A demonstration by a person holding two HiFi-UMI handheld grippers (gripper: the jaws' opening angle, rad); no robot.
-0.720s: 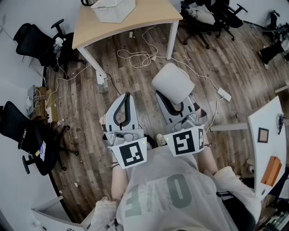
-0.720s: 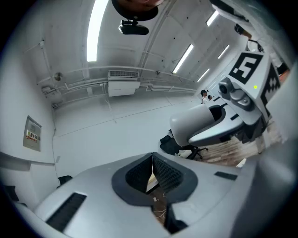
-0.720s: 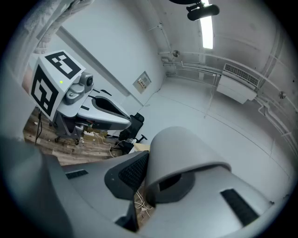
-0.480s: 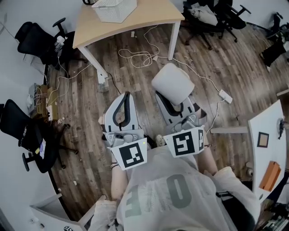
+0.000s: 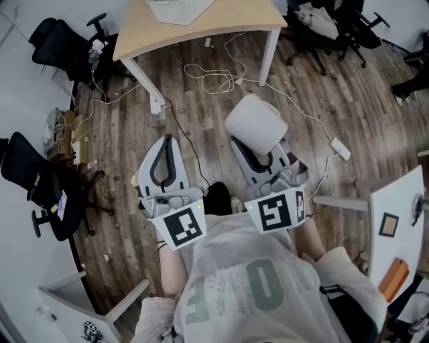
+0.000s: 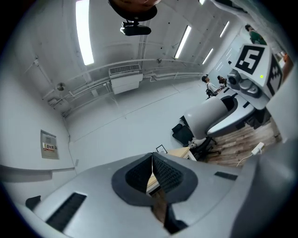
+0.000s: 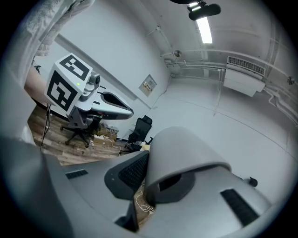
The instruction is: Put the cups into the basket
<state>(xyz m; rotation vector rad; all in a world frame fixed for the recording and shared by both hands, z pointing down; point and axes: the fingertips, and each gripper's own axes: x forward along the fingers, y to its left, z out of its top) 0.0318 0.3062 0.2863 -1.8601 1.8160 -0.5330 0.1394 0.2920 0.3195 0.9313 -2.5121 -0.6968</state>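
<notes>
Left gripper (image 5: pixel 163 143) now sits further out to the left than half a second ago, jaws pressed together on nothing. Right gripper (image 5: pixel 255 151) clamps a pale grey cup (image 5: pixel 257 124), plain, matte and rounded. Beyond, the table (image 5: pixel 201 35) has slid toward the top edge. The white mesh basket (image 5: pixel 175 8) on it is half cropped. Judgement: carry under way, cup well short of basket.

left gripper (image 5: pixel 166 141) / right gripper (image 5: pixel 251 151): grey, black-white marker cubes (image 5: pixel 181 228) (image 5: pixel 275 211) | shirt (image 5: pixel 248 281): white, grey lettering
</notes>
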